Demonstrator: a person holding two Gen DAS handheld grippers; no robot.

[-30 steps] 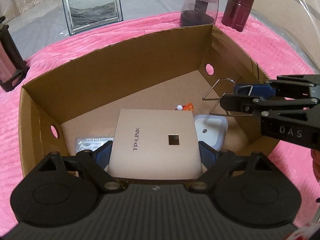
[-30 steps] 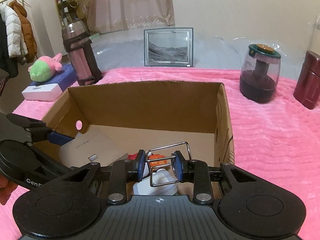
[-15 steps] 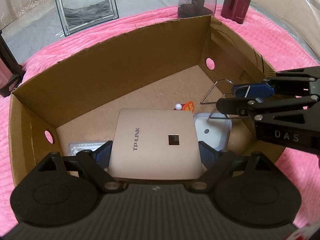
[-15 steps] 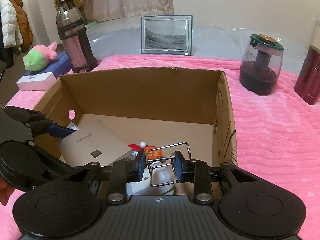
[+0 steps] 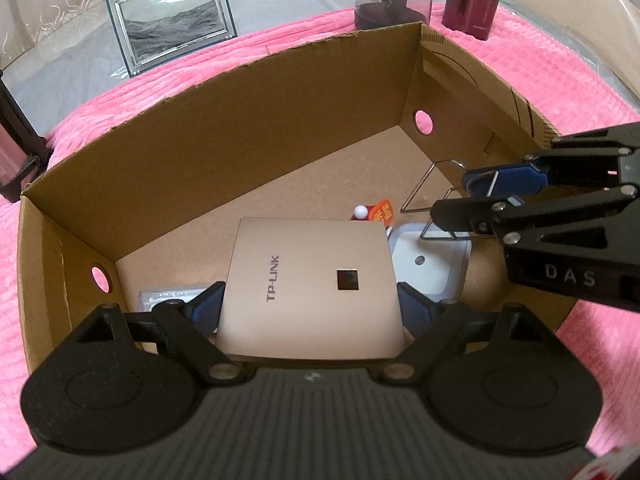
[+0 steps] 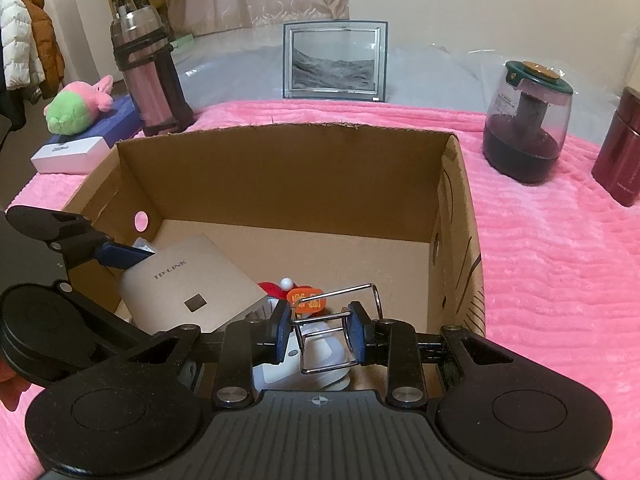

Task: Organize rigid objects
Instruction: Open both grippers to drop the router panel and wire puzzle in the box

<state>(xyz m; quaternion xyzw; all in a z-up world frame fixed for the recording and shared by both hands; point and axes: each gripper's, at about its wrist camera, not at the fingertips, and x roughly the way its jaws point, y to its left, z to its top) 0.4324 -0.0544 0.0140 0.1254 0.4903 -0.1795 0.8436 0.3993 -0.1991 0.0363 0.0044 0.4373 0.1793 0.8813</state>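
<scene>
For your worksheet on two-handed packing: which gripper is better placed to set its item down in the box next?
Probably left: the left gripper holds the TP-LINK box low in the carton; the right gripper's wire frame hangs above other items.

A brown cardboard box (image 5: 248,120) stands open on the pink blanket, with round holes in its side walls. Inside it, a flat gold TP-LINK box (image 5: 312,292) is tilted, its near end raised, with one blue pad pressing on each side edge. To its right lies a white square device (image 5: 428,264) on the box floor. Above this, a thin wire frame (image 6: 340,320) is clamped between two blue pads. A small red and orange toy (image 6: 304,296) lies behind the gold box.
</scene>
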